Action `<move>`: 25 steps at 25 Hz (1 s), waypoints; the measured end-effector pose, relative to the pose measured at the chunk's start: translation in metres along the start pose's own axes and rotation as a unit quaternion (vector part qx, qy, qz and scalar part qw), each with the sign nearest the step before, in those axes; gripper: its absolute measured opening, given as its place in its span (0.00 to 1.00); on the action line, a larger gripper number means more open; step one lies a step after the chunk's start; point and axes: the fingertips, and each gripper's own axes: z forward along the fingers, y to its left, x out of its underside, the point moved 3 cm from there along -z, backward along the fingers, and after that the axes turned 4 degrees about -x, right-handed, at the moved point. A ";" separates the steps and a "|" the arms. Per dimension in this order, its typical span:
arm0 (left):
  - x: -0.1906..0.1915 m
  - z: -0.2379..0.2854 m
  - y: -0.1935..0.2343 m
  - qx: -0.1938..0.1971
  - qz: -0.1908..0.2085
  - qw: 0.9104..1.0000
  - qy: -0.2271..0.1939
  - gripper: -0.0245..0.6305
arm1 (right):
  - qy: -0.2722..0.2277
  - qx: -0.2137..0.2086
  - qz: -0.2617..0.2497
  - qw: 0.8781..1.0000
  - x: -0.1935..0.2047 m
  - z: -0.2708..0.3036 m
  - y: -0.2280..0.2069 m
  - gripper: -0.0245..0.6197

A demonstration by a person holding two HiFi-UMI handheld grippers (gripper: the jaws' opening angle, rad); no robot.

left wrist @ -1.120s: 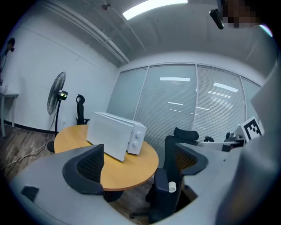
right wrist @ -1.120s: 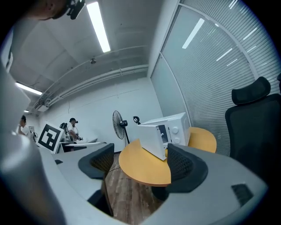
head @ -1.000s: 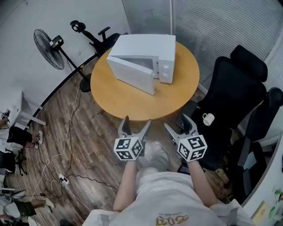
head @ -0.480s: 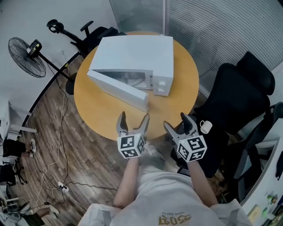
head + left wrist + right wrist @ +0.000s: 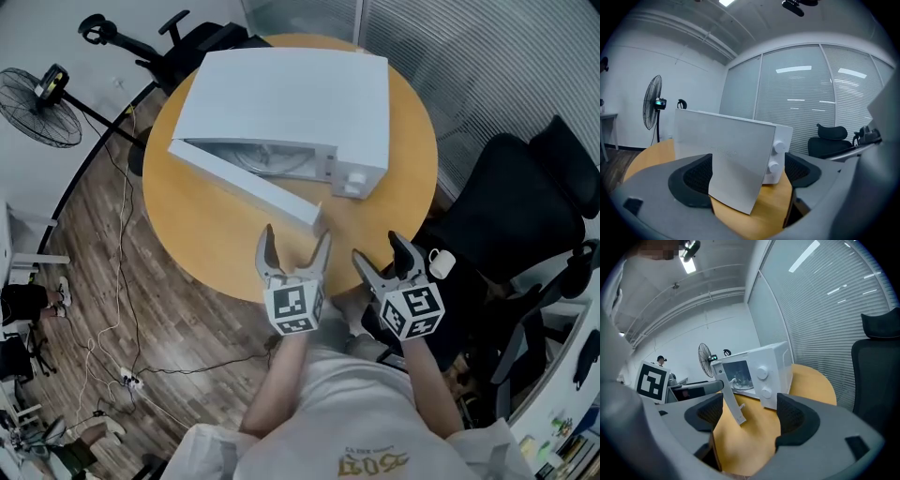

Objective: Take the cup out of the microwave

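Cup (image 5: 736,379) shows dimly inside the open microwave (image 5: 291,103) at twelve o'clock; left gripper (image 5: 296,236) and right gripper (image 5: 377,248) hover short, fingers released, empty; approach step, next reach inside

The left gripper (image 5: 295,247) and right gripper (image 5: 378,255) each have two grey tapered jaws lined with black ribbed pads (image 5: 696,177). Each carries a white cube (image 5: 295,307) bearing black square markers. The person wears a pale short-sleeved T-shirt (image 5: 347,403) with yellow print.

From above I see the white microwave (image 5: 300,94) on the round wooden table (image 5: 202,234), its door (image 5: 246,186) swung open. My left gripper (image 5: 296,234) and right gripper (image 5: 380,248) hover at the table's near edge, jaws spread and empty. A white mug (image 5: 441,263) sits on the black chair (image 5: 506,197).
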 end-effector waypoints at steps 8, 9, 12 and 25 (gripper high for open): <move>0.013 0.016 0.002 -0.027 0.022 0.999 0.014 0.78 | 0.023 0.012 0.002 1.000 0.008 -0.015 -0.009 0.59; 0.013 0.018 0.003 -0.031 0.025 0.999 0.015 0.78 | 0.026 0.015 0.004 1.000 0.008 -0.016 -0.011 0.59; 0.015 0.029 0.008 -0.040 0.037 0.998 0.016 0.78 | 0.026 0.019 0.000 0.999 0.005 -0.019 -0.014 0.59; 0.016 0.036 0.017 -0.072 0.055 0.996 0.005 0.81 | 0.030 0.018 0.012 0.999 0.013 -0.030 -0.015 0.58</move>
